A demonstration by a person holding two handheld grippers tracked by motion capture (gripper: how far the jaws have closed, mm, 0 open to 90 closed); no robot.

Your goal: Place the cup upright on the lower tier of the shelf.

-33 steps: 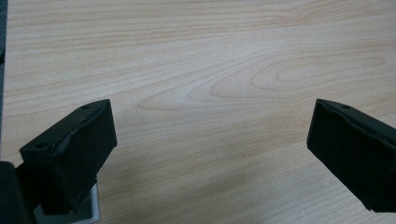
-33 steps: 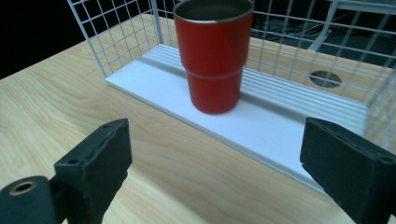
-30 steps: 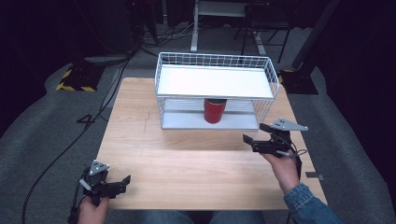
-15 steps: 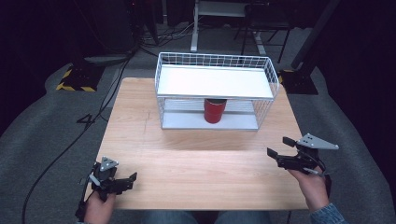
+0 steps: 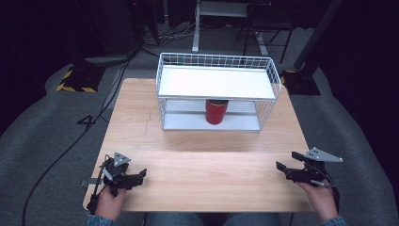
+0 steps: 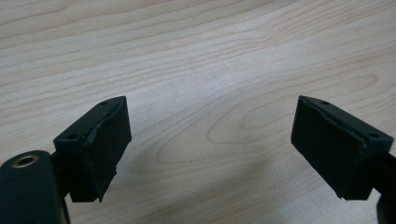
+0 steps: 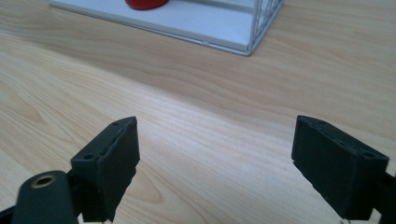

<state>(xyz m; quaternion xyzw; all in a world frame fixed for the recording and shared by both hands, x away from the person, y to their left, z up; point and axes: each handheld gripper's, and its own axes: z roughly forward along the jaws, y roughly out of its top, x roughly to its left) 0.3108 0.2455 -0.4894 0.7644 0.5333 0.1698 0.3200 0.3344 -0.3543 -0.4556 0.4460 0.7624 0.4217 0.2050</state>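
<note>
Wooden table [image 5: 202,155], grey carpet [image 5: 47,141], dark room

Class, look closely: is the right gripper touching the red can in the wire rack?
Apart. The high view shows the right gripper near the table's front edge, bare wood between it and the red can.

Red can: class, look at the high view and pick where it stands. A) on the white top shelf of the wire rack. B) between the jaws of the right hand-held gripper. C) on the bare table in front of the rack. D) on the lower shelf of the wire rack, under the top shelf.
D: the red can stands on the lower shelf of the wire rack, beneath its white top shelf.
</note>
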